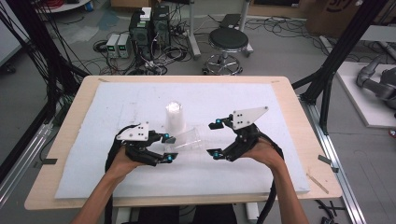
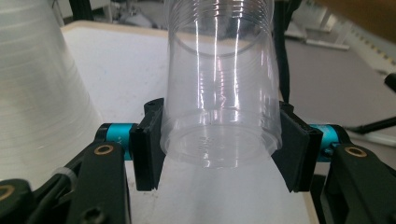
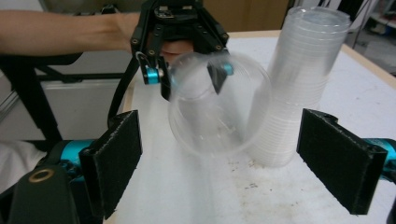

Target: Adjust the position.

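At table centre, left gripper point(image 1: 167, 148) is clenched on clear cup point(image 1: 188, 139) base, mouth toward 3 o'clock; cup stack point(image 1: 174, 117) at 12. Right gripper point(image 1: 215, 139) released, w/ jaws wide: close gently on rim, don't crush.

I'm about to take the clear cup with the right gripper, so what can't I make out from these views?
- Clear cup: its rim is blurred in the right gripper view, so any gap to the stack of cups is unclear.
- Cup rim: cut off by the top edge in the left gripper view.
- Number of cups in the stack: too small in the high view, walls blend together.
- Left gripper pads: the clear cup partly hides them in the right gripper view.
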`<act>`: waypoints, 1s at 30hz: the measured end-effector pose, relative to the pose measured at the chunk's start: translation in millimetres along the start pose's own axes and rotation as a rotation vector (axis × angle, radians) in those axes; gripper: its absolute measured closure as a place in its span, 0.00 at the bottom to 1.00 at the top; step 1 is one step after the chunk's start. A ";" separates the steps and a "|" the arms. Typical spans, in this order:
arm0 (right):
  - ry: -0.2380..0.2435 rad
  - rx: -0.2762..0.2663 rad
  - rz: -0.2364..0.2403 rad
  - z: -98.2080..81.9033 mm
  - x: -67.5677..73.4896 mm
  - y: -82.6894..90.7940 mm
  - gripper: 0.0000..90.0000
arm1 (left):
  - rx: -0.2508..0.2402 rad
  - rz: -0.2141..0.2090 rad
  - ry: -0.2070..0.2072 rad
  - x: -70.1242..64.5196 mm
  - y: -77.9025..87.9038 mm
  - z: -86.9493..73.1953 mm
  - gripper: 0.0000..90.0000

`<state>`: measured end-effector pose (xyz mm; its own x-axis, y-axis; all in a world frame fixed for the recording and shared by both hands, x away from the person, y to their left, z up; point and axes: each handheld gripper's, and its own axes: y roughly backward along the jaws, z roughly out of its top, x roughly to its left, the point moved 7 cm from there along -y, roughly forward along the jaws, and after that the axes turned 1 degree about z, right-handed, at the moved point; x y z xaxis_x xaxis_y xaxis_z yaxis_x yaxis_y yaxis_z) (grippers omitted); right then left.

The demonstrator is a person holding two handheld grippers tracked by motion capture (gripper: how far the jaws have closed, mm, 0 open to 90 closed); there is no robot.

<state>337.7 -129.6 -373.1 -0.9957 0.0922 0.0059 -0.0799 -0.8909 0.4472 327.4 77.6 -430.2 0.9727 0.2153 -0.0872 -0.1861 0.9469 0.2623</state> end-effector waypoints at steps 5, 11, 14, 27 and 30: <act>-0.013 -0.039 -0.012 -3.8 -0.7 1.9 0.16 | -0.067 -0.005 -0.004 -0.7 8.6 -0.1 0.47; -0.023 -0.065 -0.013 -9.3 0.7 -0.3 0.16 | -0.097 -0.017 -0.020 -2.8 9.2 1.4 0.47; -0.033 -0.079 -0.009 -10.7 1.9 -1.2 0.16 | -0.107 -0.020 -0.015 -2.9 9.1 1.5 0.47; -0.061 -0.180 0.021 -19.5 4.9 -8.9 0.16 | -0.164 -0.035 -0.015 -8.2 4.4 7.1 0.47; -0.067 -0.193 0.032 -20.7 5.7 -12.8 0.16 | -0.168 -0.036 -0.016 -9.0 3.1 7.1 0.47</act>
<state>332.0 -126.9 -397.3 -0.9931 0.0858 0.0794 -0.0619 -0.9619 0.2662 319.1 76.9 -421.8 0.9809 0.1782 -0.0783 -0.1707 0.9808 0.0943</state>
